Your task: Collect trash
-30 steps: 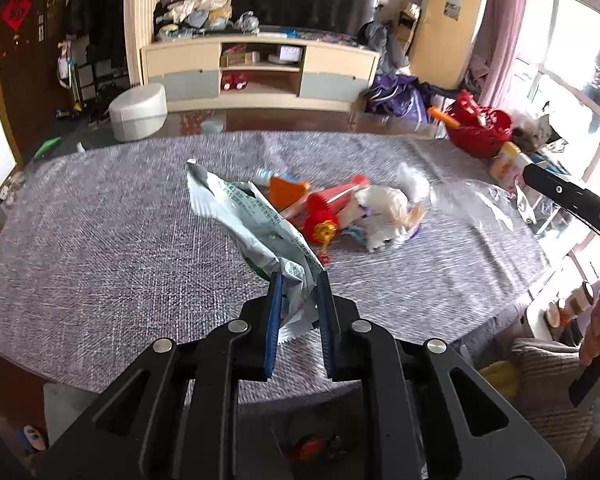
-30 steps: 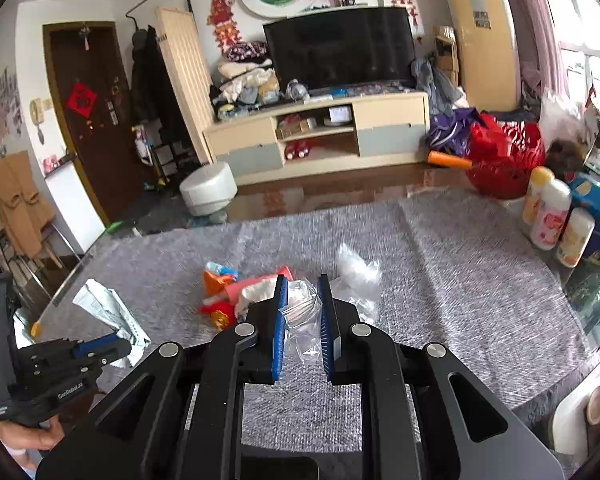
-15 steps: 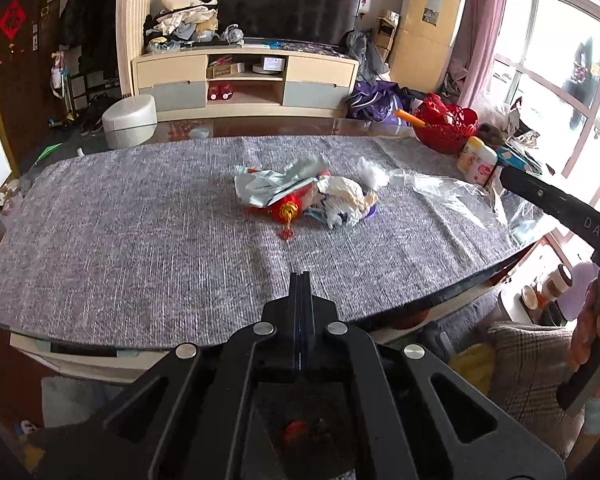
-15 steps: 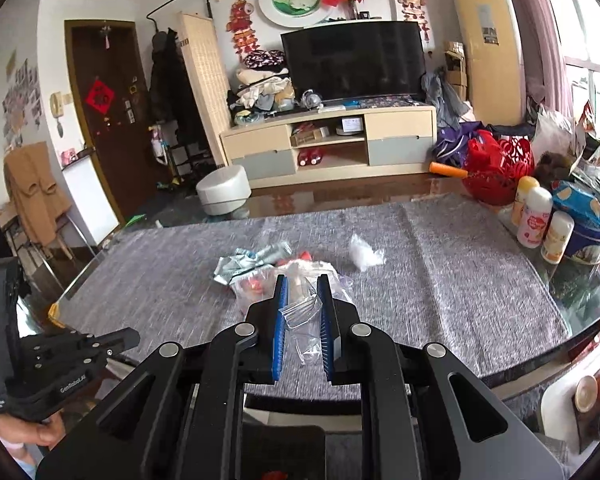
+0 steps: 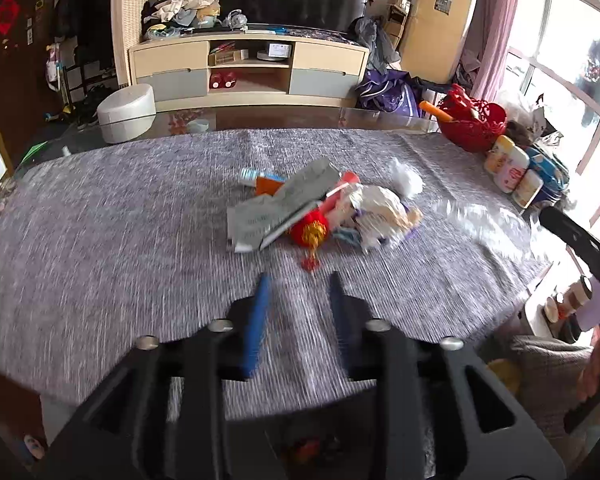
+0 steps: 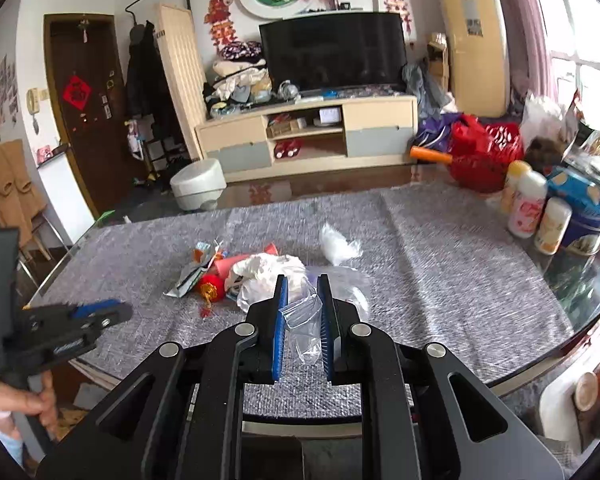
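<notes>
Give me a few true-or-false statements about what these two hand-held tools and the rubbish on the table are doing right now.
1. The right tool grips a clear plastic bag. True.
2. The left tool holds a silver wrapper. False: nothing is between its fingers; its jaws have just been opening, and the silver wrapper lies on the trash pile.
3. The trash sits on a grey tablecloth. True.
4. A red lantern ornament hangs from the right tool. False: it lies in the pile on the table.
5. A white crumpled piece lies apart from the pile. True.
</notes>
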{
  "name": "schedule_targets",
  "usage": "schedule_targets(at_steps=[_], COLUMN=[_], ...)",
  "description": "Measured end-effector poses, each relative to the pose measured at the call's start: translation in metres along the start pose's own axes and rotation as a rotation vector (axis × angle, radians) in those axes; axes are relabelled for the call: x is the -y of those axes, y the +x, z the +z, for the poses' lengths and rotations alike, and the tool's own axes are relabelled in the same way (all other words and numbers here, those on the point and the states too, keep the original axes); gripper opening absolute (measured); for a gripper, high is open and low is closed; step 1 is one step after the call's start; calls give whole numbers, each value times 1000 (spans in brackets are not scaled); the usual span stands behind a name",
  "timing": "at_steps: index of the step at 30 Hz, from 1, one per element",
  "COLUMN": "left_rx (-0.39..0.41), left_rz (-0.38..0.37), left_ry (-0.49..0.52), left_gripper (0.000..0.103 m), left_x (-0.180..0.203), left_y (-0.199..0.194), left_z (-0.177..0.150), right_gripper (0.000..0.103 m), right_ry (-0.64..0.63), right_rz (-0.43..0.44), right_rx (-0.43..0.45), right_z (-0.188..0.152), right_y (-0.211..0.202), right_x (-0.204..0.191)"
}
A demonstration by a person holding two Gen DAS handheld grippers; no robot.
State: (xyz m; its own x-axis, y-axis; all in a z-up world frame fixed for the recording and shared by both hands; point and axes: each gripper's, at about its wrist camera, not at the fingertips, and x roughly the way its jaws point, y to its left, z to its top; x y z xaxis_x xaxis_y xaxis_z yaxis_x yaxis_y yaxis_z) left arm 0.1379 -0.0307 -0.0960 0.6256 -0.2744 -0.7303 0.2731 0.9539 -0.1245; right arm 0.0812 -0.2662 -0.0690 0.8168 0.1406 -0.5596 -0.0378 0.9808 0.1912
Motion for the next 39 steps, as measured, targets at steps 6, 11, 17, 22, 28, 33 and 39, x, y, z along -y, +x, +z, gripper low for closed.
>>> schedule_targets(at_steps=[6,11,17,22,28,33,39], left_rx=[-7,-29,-74,-83,-61,-8,61], left_rz=[-11,-2,23,-35,-30,-20,-32], left_ry=[36,74,74,15,10,35,43], left_gripper=[43,48,50,23,11,9,9], left_x=[8,17,10,-3,-7,0,13], left_y=[41,75,109,114,99,63,1], left_z=[31,47,52,52,53,53,44], right_gripper=[16,16,16,16,16,16,16], right_ry=[32,61,79,72,52,33,0], right_rz=[37,46,72,83,93,96,83], right_rx=[-10,-27,-46,-65,-56,-28,-5], right_z=[3,2,3,0,1,4,3], right_y=[16,25,36,43,37,20,-10], right_x=[8,19,22,18,9,0,-12])
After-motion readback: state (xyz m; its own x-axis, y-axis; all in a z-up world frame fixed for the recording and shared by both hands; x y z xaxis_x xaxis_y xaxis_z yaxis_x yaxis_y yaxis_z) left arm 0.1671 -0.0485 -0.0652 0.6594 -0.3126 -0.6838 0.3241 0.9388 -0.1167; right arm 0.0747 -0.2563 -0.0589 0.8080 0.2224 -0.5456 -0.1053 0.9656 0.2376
